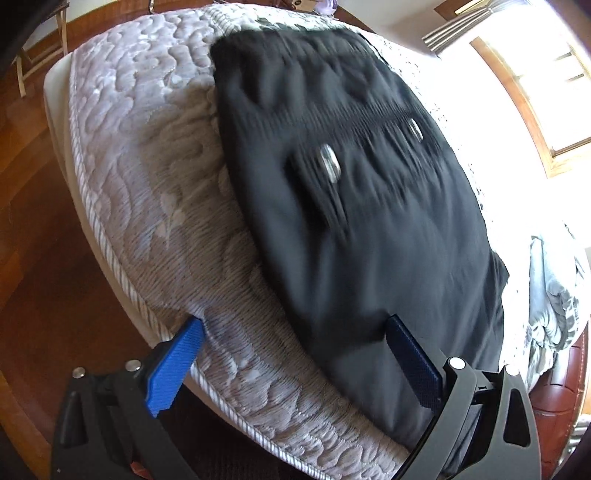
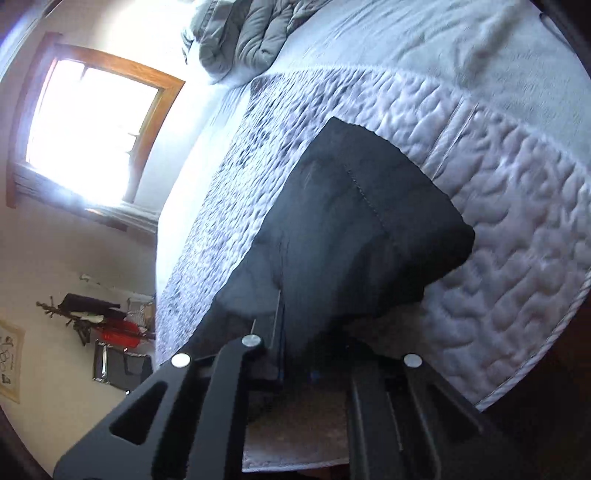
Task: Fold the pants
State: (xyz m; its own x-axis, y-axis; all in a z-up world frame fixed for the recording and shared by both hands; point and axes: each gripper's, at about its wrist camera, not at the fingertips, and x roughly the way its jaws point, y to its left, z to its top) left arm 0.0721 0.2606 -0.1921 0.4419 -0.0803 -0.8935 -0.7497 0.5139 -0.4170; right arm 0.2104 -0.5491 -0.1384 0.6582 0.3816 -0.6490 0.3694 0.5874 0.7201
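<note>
Black pants (image 1: pixel 362 206) lie on a quilted grey-white mattress (image 1: pixel 147 155), with two metal buttons near the waistband. My left gripper (image 1: pixel 295 332) is open, its blue fingers (image 1: pixel 177 365) wide apart over the mattress edge and the near end of the pants, holding nothing. In the right wrist view the pants (image 2: pixel 354 236) rise as a folded dark mass toward the camera. My right gripper (image 2: pixel 295 354) is shut on a fold of the pants; its fingertips are buried in the cloth.
The mattress edge with corded piping (image 1: pixel 110 251) drops to a wooden floor (image 1: pixel 33 236). A grey duvet (image 2: pixel 251 33) is bunched at the far end of the bed. A bright window (image 2: pixel 88 125) and a coat rack (image 2: pixel 96 317) stand beyond.
</note>
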